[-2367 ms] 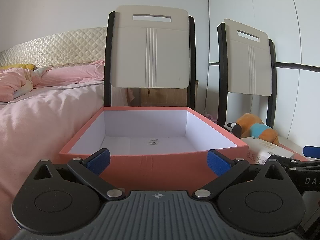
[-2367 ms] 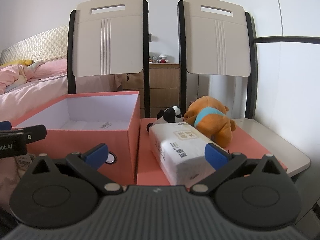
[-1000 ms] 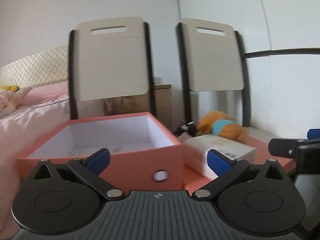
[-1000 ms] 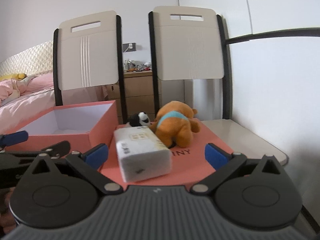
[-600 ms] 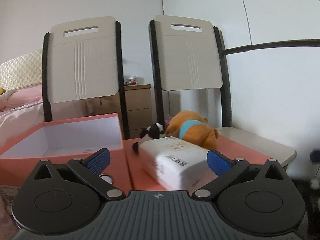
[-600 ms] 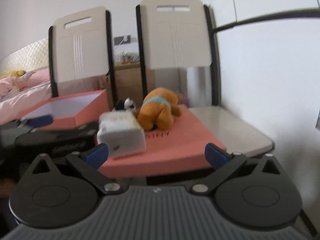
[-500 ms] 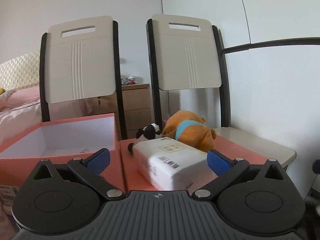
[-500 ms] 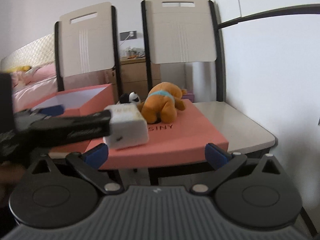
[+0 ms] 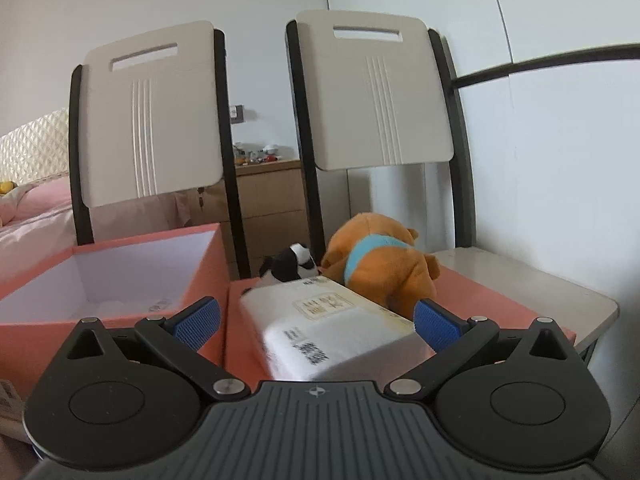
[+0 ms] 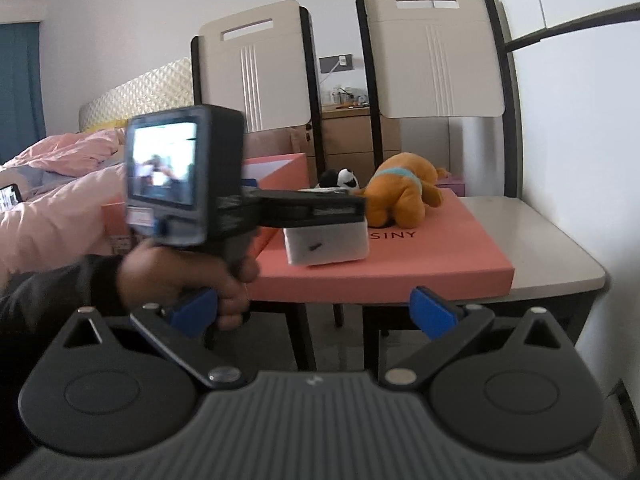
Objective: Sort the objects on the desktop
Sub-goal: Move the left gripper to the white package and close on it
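your left tongs (image 9: 316,322) gape wide, straddling the white plastic-wrapped tissue pack (image 9: 328,332) at lower centre, on the flat pink box lid (image 10: 400,258). your right tongs (image 10: 314,312) hang released, low in frame, short of the lid.

Count: 2 chairs (image 9: 152,120) (image 9: 380,92), 1 open pink box (image 9: 120,280), 1 flat pink lid (image 10: 420,256), 1 white tissue pack (image 9: 332,332). 2 plush toys: 1 orange dog (image 9: 380,268), 1 small blk/white one (image 9: 292,268). Also 2 grippers, left (image 9: 316,320) and right (image 10: 312,312), 1 wooden dresser (image 9: 272,204), 1 bed (image 10: 60,184).
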Tool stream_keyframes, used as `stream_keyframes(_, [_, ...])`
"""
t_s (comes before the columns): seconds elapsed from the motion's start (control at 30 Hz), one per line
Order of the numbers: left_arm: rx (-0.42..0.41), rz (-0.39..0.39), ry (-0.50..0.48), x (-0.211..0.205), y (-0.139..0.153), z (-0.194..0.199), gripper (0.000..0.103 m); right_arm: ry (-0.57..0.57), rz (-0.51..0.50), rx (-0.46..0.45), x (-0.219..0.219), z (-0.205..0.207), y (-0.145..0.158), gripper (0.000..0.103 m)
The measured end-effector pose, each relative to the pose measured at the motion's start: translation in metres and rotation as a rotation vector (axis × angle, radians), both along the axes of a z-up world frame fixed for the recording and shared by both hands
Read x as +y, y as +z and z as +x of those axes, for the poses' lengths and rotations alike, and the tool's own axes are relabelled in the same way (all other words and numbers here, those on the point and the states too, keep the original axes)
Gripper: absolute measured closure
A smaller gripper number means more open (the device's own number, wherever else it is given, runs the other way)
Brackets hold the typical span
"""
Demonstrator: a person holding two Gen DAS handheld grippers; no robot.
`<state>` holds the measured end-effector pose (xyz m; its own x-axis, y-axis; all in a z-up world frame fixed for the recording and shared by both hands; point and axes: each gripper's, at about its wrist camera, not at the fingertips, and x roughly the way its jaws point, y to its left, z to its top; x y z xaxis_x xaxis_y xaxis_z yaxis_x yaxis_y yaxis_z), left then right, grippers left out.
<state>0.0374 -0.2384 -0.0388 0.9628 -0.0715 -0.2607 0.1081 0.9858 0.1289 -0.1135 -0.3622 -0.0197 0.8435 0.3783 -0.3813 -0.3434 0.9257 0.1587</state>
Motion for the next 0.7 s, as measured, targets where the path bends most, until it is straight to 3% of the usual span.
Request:
stream_keyframes(0.4, [0.032, 0.059, 0.070, -0.033, -0.024, 0.019, 0.000, -0.003, -0.030, 0.004, -0.002, -0.003, -0.001, 0.000])
stream_keyframes(0.7, [0.092, 0.015, 0.133, -0.022, -0.032, 0.033, 0.000, 0.007, -0.054, 0.008, 0.002, -0.002, -0.005, 0.000])
